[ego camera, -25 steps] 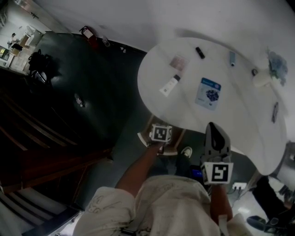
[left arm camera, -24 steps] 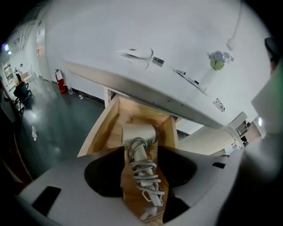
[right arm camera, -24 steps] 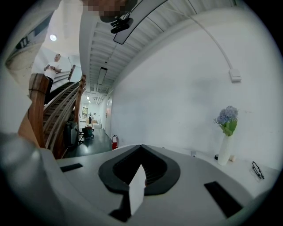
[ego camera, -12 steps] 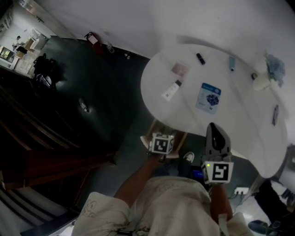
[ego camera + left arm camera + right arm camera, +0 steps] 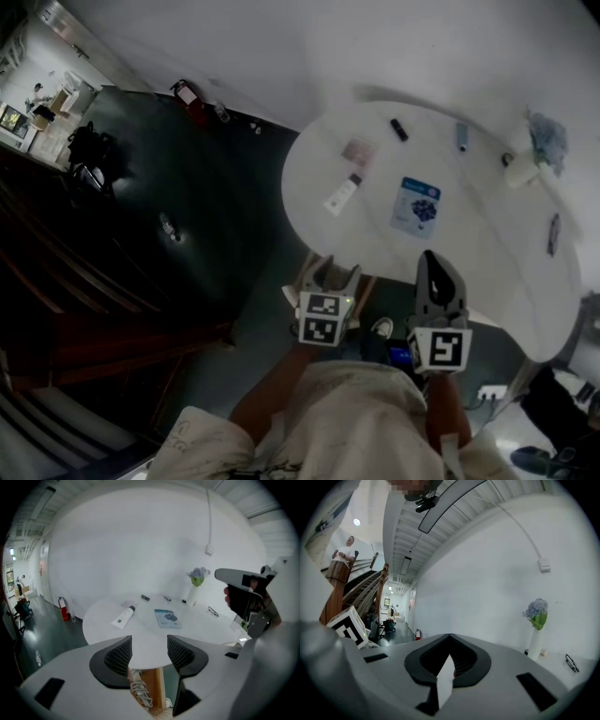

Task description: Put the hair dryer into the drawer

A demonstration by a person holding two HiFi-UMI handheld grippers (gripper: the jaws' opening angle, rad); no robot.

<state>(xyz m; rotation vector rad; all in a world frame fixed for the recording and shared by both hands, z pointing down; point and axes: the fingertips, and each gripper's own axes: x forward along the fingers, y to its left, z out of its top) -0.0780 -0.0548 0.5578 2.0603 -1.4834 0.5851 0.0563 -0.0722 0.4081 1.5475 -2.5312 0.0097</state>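
While the person stands at the near edge of a round white surface [image 5: 469, 244], the left gripper [image 5: 337, 274] hangs over that edge, tilted downward, with its fingers released and spread wide, and only the surface and the space beneath it show in the gap between them. Just to its right the right gripper [image 5: 431, 258] points nearly level across the surface, its fingers clenched so that the tips meet in a point with nothing held. In the left gripper view a wooden unit [image 5: 152, 691] stands under the rim of the surface, and a white coiled cord [image 5: 139, 688] lies against it, directly below the gap in the open fingers; the body of the hair dryer cannot be made out in any view, so its place cannot be told beyond that cord. On the surface, well apart from both grippers, lie a white tube [image 5: 342, 195] with a dark cap and, to its right, a blue and white packet [image 5: 416, 206]. Farther back sits a small dark object [image 5: 399, 130], and near the far rim a white vase [image 5: 193, 594] holds pale blue flowers, with a pair of glasses [image 5: 213, 612] lying to its right. A red fire extinguisher [image 5: 62, 607] stands on the dark floor by the wall
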